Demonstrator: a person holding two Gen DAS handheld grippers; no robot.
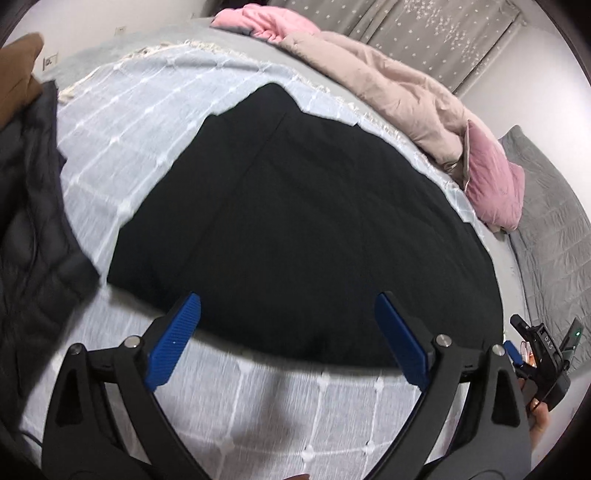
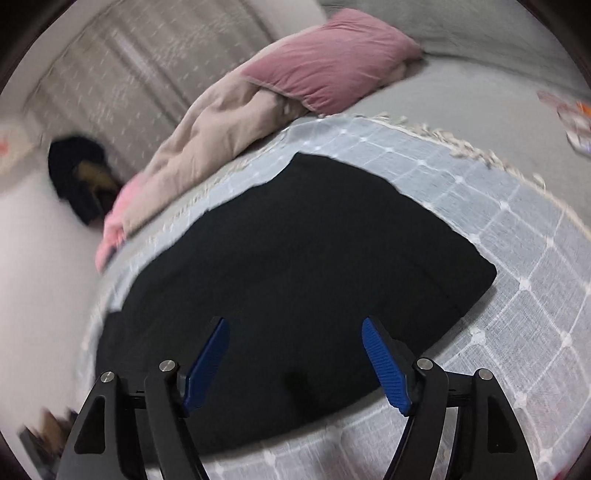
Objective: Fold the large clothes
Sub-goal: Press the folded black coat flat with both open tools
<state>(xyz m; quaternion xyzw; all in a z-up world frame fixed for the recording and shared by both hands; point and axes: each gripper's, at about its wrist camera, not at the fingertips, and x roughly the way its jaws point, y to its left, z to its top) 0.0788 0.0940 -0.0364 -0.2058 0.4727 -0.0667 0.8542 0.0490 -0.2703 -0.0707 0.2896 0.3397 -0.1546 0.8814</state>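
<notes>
A large black garment [image 1: 303,221] lies flat, folded into a broad slab, on a pale blue checked blanket [image 1: 140,122] on the bed. It also shows in the right wrist view [image 2: 295,266]. My left gripper [image 1: 288,306] is open and empty, hovering over the garment's near edge. My right gripper [image 2: 295,332] is open and empty, above the garment's near part. The right gripper also shows at the right edge of the left wrist view [image 1: 535,347].
A dark quilted jacket [image 1: 33,206] lies at the left of the bed, by a brown item [image 1: 18,70]. A beige duvet [image 1: 388,92], pink cloth [image 1: 266,18] and pink pillow [image 1: 495,181] lie along the far side. A dark bundle [image 2: 81,177] sits on the floor.
</notes>
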